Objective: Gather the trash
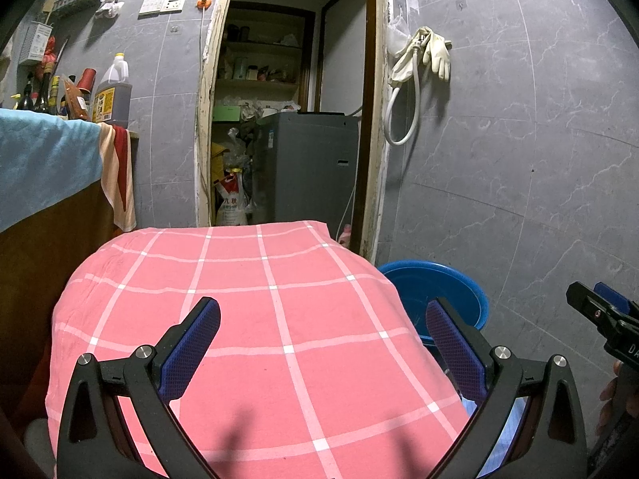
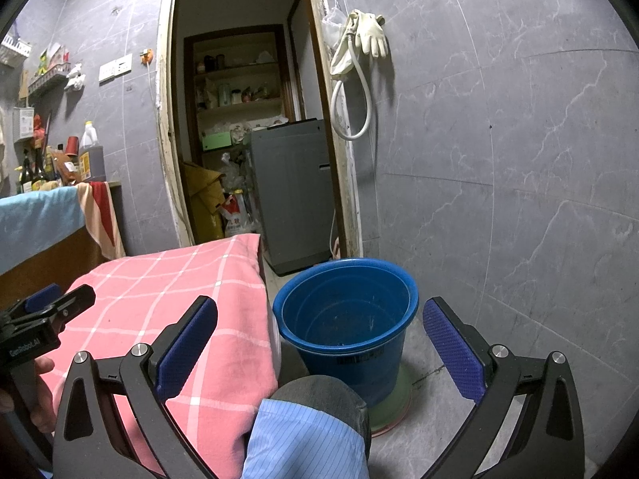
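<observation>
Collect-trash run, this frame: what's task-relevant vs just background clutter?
Task-relevant:
- blue bucket, on the floor beside the table, looks empty
- left gripper, open, over the pink checked cloth
- right gripper, open, facing the bucket
- no trash visible on the cloth

Background:
- rubber gloves and hose on the wall
- washing machine
- oil jug
</observation>
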### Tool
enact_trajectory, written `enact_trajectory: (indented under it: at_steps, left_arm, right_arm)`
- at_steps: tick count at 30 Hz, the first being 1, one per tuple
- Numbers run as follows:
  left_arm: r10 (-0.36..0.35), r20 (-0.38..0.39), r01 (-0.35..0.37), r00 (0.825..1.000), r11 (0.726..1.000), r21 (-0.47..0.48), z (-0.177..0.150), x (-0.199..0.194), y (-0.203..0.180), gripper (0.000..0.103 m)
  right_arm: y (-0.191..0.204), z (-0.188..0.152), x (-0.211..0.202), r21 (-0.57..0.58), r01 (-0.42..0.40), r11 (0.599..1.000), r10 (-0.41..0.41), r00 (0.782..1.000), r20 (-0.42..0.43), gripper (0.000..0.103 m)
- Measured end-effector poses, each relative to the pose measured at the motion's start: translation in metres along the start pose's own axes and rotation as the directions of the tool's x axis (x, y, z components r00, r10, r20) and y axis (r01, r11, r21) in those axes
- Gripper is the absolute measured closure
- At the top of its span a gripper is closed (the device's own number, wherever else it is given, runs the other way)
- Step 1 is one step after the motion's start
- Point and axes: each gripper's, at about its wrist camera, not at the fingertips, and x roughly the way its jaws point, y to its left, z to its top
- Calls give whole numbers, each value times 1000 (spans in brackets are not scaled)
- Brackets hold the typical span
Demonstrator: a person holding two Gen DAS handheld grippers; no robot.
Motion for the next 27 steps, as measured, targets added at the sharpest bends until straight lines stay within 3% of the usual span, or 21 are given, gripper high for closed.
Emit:
enact_trajectory:
  at_steps: [27]
  left_arm:
    - [33,-19,-33,999,999,1,-8,-1,15,2]
  right_arm:
    - [1,0,0,3,1,1000,-1,1000,-3,0]
